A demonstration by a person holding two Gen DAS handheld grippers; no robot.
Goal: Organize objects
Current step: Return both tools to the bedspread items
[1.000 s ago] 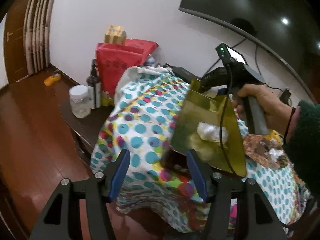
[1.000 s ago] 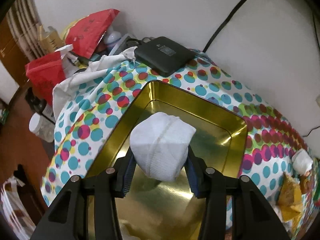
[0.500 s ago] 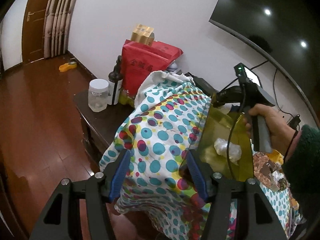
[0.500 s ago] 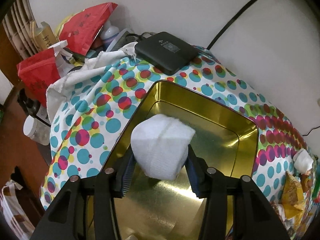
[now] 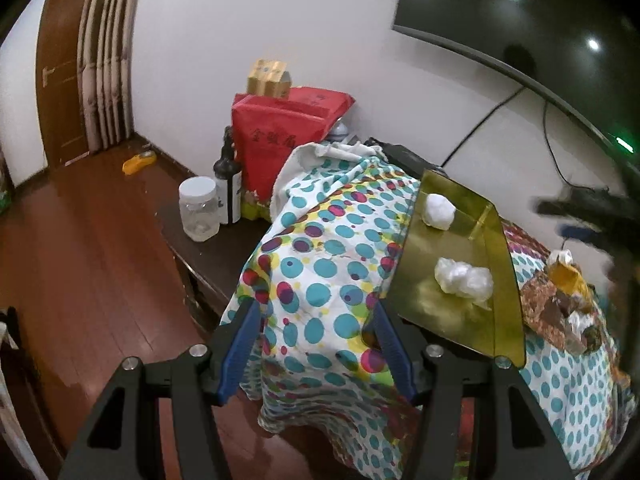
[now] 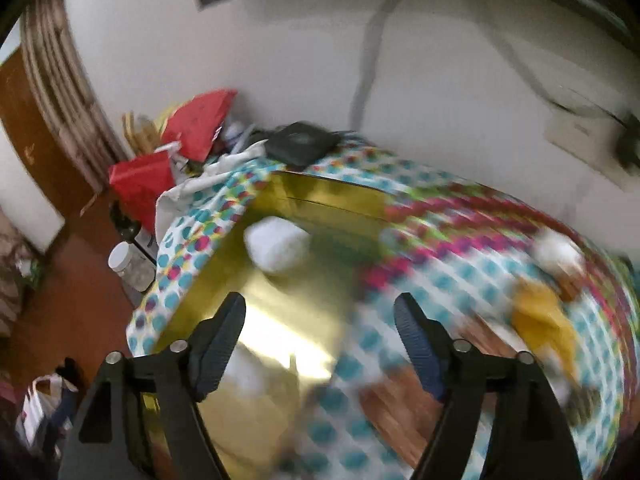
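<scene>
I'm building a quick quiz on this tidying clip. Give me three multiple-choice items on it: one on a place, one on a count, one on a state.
1. Where is the white folded cloth?
A. in the gold metal tray
B. on the wooden floor
C. between the right gripper's fingers

2. How many white items lie in the tray?
A. none
B. two
C. five

3. How does the right gripper stand?
A. shut on the cloth
B. shut and empty
C. open and empty

Answers:
1 A, it rests on the tray's far end.
2 B, the cloth and a crumpled clear plastic bag.
3 C, its jaws have just been opening, nothing between them.
</scene>
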